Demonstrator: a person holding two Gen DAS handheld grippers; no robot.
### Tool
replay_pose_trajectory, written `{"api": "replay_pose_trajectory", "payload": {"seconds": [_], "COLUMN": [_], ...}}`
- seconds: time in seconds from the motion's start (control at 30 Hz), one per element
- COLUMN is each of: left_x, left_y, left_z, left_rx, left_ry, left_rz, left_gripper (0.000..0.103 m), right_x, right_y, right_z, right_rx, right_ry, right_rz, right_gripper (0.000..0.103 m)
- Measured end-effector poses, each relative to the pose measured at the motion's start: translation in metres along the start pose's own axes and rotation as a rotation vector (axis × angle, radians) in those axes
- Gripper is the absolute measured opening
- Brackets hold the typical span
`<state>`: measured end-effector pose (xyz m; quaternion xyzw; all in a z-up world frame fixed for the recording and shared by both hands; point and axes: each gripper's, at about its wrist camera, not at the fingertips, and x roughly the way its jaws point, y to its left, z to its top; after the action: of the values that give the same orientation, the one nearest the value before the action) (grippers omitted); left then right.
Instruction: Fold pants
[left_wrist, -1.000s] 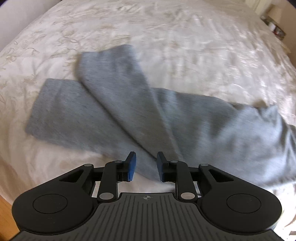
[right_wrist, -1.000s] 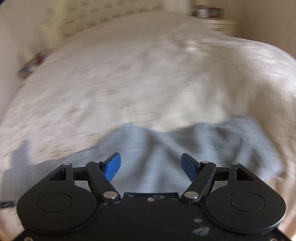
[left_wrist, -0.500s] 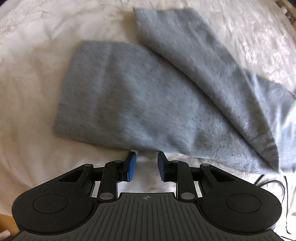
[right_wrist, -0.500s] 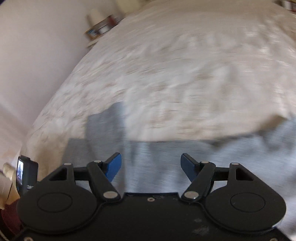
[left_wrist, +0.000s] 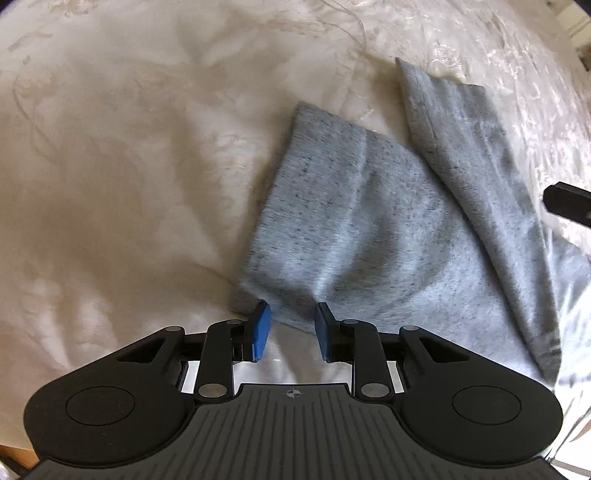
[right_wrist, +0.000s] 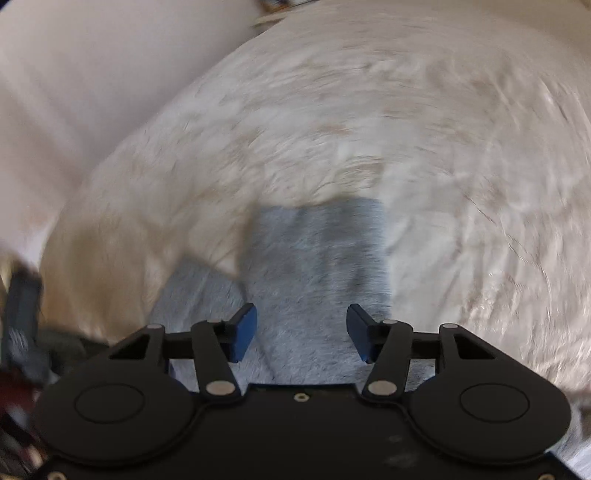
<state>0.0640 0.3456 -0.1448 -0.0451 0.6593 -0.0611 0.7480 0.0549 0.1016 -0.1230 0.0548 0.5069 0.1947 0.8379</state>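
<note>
Pants (left_wrist: 369, 229), soft grey knit, on cream bedspread (left_wrist: 110, 184), left hand-held gripper (left_wrist: 291, 325) slightly parted, right hand-held gripper (right_wrist: 301, 330) closing, nothing gripped

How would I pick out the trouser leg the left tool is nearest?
Start from the cream embroidered bedspread; on it lie grey marled knit pants. The nearer leg ends at the left gripper, partly overlapped by the other leg, which slants across it.

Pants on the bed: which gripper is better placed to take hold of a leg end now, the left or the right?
Left, probably. The left gripper sits at the hem corner of one leg of the pants. The right gripper, jaws closing, is above mid-fabric in a blurred view.
</note>
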Motion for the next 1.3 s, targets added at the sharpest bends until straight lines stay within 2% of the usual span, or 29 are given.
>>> {"api": "replay_pose_trajectory", "payload": {"seconds": [0.07,0.17,0.3,0.37,0.4,0.43,0.47,0.5,0.6,0.73,0.83,0.87,0.93,1.0,1.1,1.2,1.3], "left_x": [-0.01,-0.025,-0.022,-0.009,-0.001,0.003,0.006,0.004,-0.009,-0.024,-0.034,-0.036,-0.04,-0.042,-0.046,-0.051,-0.047], "left_y": [0.003,0.003,-0.013,-0.014,-0.014,-0.008,-0.005,-0.003,0.011,0.037,0.06,0.066,0.075,0.075,0.066,0.047,0.019], "left_z": [0.003,0.01,0.027,0.032,0.034,0.028,0.03,0.032,0.032,0.023,0.017,0.014,0.01,0.005,0.007,0.01,0.014], "left_rx": [0.024,0.042,0.045,0.055,0.062,0.067,0.064,0.055,0.033,-0.042,-0.096,-0.112,-0.134,-0.144,-0.135,-0.078,0.001], "left_ry": [-0.016,-0.055,-0.063,-0.044,-0.023,-0.006,0.003,0.001,-0.033,-0.056,-0.065,-0.067,-0.07,-0.08,-0.108,-0.14,-0.141], "left_rz": [-0.006,-0.034,-0.098,-0.093,-0.075,-0.067,-0.078,-0.091,-0.092,-0.108,-0.095,-0.09,-0.082,-0.071,-0.05,-0.044,-0.085], "left_gripper": [0.026,0.027,0.027,0.027,0.027,0.027,0.027,0.027,0.028,0.028,0.028,0.028,0.028,0.028,0.028,0.028,0.028], "right_x": [0.007,0.013,0.033,0.047,0.052,0.055,0.056,0.051,0.025,-0.014,-0.014,-0.014,-0.016,-0.022,-0.029,-0.032,-0.034], "right_y": [-0.001,-0.025,-0.057,-0.068,-0.071,-0.072,-0.07,-0.064,-0.025,0.049,0.098,0.111,0.125,0.12,0.09,0.044,-0.004], "right_z": [-0.002,0.001,0.016,0.022,0.024,0.026,0.028,0.03,0.04,0.028,0.002,-0.009,-0.027,-0.035,-0.037,-0.036,-0.035], "right_rx": [0.003,0.143,0.275,0.32,0.332,0.334,0.332,0.317,0.188,-0.02,-0.134,-0.166,-0.174,-0.127,-0.07,-0.066,-0.036], "right_ry": [-0.008,-0.039,-0.015,0.033,0.051,0.066,0.073,0.061,-0.006,-0.053,-0.004,0.006,0.022,0.015,0.0,0.005,0.022], "right_rz": [-0.059,-0.11,-0.067,-0.041,-0.023,-0.005,0.006,0.012,0.052,0.152,0.226,0.245,0.283,0.288,0.187,0.018,-0.117], "right_gripper": [0.063,0.065,0.068,0.068,0.064,0.039,0.003,0.007,0.005,0.008,0.019,0.029,0.036,0.036,0.037,0.037,0.037]}}
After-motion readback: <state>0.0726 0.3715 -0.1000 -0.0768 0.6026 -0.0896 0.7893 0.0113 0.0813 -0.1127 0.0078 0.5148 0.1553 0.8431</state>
